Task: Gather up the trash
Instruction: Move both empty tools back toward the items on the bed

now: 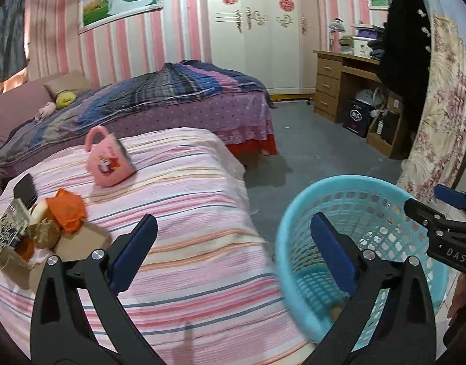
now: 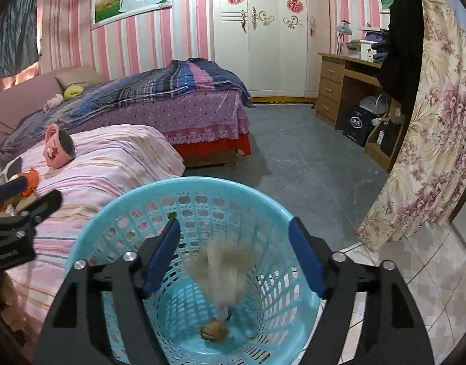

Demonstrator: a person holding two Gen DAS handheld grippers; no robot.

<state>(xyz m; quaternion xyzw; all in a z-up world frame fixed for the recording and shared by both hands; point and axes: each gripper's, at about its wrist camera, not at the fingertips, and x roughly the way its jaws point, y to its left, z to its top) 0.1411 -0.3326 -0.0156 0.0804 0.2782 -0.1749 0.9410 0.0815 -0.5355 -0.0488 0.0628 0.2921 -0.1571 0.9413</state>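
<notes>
A drop into the blue basket (image 2: 184, 200) is in hand: in the right wrist view the right tongs (image 2: 234, 255) stand spread over the basket's mouth at the bottom centre of the frame, nothing pressed between the blue pads, and a blurred tan scrap (image 2: 223, 270) shows in the gap between them, apparently falling. A brownish lump (image 2: 214, 331) already lies on the basket floor. The left tongs (image 1: 233, 255) are spread wide too and hold nothing; in the left wrist view one finger hangs over the striped pink cover (image 1: 187, 213) of the table and the other crosses the basket's near rim at lower right. What is left to collect sits at the lower left of that view: a pile of trash (image 1: 41, 228) with an orange wrapper (image 1: 69, 210), a printed packet (image 1: 10, 231) and crumpled brown paper, lying on the cover near a dark phone (image 1: 26, 193). A pink mug (image 1: 109, 164) lies tipped on its side further up the cover, well apart from the pile. The next move, I judge, calls for swinging one pair of tongs left to the pile, closing on a single piece without dragging the phone or the cloth, and carrying it back over the rim.
</notes>
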